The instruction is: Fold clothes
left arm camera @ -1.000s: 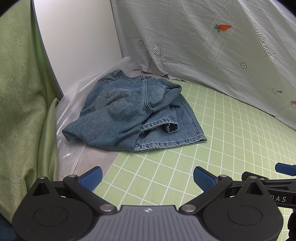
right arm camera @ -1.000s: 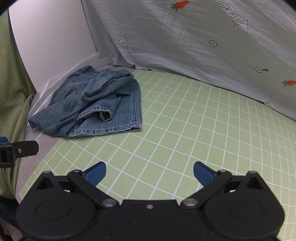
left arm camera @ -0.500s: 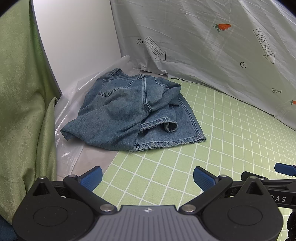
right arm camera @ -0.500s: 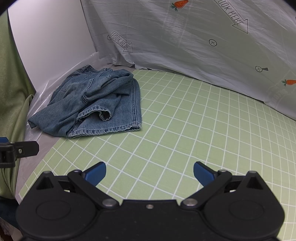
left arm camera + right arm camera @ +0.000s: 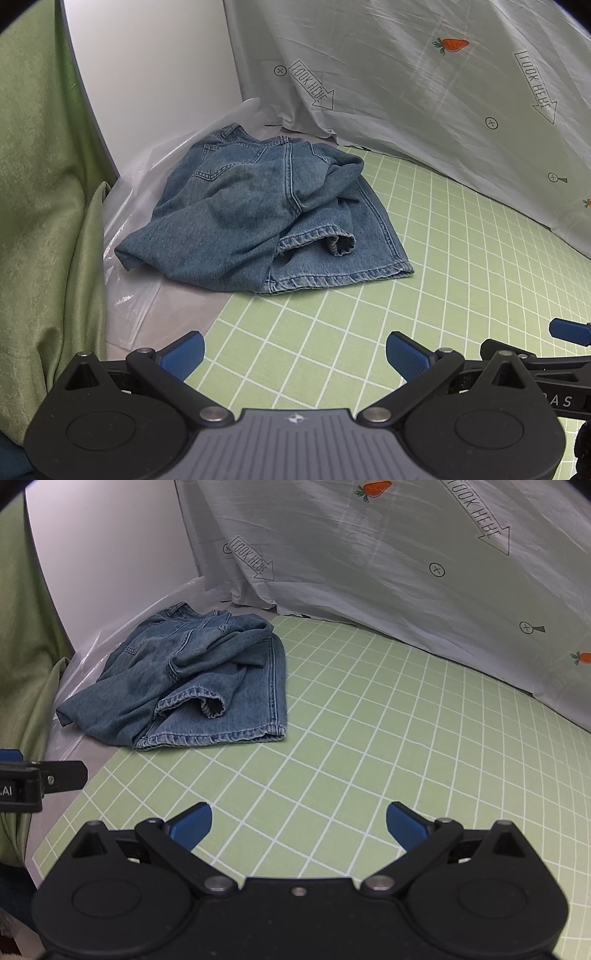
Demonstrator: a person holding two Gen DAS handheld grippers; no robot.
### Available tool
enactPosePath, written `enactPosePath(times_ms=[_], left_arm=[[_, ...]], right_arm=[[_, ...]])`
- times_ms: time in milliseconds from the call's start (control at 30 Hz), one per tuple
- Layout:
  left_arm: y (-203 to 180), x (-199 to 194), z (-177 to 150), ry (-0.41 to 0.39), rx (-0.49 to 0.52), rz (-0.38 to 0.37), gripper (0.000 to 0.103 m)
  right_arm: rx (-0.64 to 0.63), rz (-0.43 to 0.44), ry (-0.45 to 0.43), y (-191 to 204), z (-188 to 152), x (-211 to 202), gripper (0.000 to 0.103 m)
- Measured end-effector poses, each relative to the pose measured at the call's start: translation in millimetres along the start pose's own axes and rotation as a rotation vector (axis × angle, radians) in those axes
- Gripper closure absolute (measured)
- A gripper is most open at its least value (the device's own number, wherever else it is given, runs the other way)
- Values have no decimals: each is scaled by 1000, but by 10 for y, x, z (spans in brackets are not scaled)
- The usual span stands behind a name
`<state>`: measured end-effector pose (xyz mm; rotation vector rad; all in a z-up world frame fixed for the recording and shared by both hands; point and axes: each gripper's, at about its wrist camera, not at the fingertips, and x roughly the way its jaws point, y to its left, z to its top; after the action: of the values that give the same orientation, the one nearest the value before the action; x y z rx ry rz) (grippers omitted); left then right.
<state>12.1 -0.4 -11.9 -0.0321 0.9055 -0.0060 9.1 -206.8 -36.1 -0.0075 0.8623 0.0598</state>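
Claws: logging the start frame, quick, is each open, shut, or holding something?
Left claw: open, holding nothing.
Right claw: open, holding nothing.

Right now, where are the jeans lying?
In both views the jeans lie crumpled at the far left of the green grid mat, partly on clear plastic.

My left gripper (image 5: 294,353) is spread wide, blue fingertips (image 5: 183,353) well apart and gripping nothing. My right gripper (image 5: 298,826) is likewise wide apart and empty, its blue fingertips (image 5: 406,827) clear of any contact. Both are held low, side by side and level. The right gripper's black linkage and one blue tip appear at the right edge of the left wrist view.
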Motion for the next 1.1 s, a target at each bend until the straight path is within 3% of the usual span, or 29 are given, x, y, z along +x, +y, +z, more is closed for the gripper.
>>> enactPosePath(times_ms=[367, 733, 800, 967, 1100], left_arm=[[172, 443, 316, 51, -55, 20, 0], [285, 1179, 640, 147, -44, 12, 1], [332, 1329, 685, 174, -45, 14, 5], [414, 1673, 776, 246, -48, -7, 30], [498, 1858, 811, 279, -75, -26, 42]], right_arm=[[-11, -14, 7, -11, 343, 336, 1], [14, 4, 108, 43, 703, 1175, 5], [17, 20, 131, 76, 733, 1349, 7], [24, 58, 180, 202, 781, 1723, 21], [32, 80, 196, 271, 784, 1878, 31]])
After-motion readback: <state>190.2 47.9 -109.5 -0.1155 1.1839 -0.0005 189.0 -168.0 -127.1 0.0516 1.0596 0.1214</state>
